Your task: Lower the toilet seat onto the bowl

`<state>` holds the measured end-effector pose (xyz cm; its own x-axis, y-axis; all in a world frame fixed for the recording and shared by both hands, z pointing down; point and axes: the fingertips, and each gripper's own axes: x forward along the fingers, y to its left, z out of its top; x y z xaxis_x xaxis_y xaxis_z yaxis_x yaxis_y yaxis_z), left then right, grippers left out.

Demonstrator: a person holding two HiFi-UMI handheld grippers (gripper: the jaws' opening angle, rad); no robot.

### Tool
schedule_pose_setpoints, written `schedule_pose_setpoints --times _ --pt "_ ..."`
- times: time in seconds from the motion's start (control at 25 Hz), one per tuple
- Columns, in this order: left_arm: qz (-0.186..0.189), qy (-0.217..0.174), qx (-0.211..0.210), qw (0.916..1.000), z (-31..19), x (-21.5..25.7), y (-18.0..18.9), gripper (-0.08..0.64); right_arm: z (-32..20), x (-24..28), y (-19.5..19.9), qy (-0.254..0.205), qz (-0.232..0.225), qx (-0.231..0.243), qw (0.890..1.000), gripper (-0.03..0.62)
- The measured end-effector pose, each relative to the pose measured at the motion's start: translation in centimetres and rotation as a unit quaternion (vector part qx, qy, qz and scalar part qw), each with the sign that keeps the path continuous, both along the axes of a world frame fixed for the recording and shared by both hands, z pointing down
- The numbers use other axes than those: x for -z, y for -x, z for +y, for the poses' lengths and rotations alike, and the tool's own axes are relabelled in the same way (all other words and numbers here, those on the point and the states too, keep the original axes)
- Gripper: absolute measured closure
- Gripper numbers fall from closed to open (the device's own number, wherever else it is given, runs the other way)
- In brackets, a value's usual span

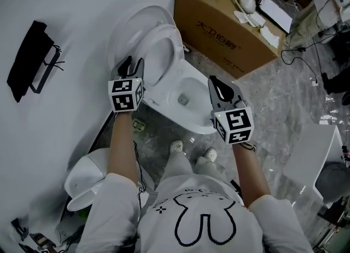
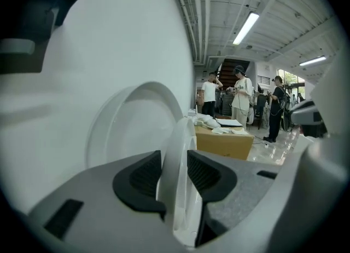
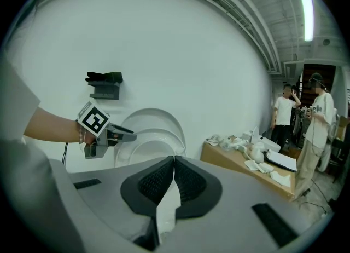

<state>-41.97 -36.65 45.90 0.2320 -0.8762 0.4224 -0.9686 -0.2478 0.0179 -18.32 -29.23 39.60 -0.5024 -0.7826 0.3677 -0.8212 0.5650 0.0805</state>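
The toilet seat stands upright against the raised lid, its long axis near vertical and its hinge down at the bowl. It looks like rigid, slick plastic, apt to slam. The left gripper pinches its side rim, a sound hold. The right gripper is closed and empty.

The left gripper has its two black pads closed on the thin, upright rim of the white toilet seat, one pad on each face. Just behind the seat, the raised lid stands in front of the white wall. To the right is a cardboard box with pale items on top, and three people stand farther back under a ceiling light.
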Motion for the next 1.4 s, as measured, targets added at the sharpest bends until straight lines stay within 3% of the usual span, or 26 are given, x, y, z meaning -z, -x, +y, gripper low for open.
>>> schedule_pose_setpoints --times 0.12,0.4,1.4 --pt "0.022 0.005 0.019 0.9996 0.0 0.0 0.5 0.439 0.1 0.0 -0.8 0.003 -0.001 -0.005 1.000 0.561" --pt "0.032 0.006 0.038 0.9987 0.3 0.0 0.2 0.437 0.8 0.0 -2.9 0.004 -0.010 -0.014 1.000 0.561" --pt "0.012 0.010 0.033 0.9993 4.4 0.5 -6.0 0.430 5.0 -0.6 -10.0 0.019 -0.037 -0.040 0.998 0.561"
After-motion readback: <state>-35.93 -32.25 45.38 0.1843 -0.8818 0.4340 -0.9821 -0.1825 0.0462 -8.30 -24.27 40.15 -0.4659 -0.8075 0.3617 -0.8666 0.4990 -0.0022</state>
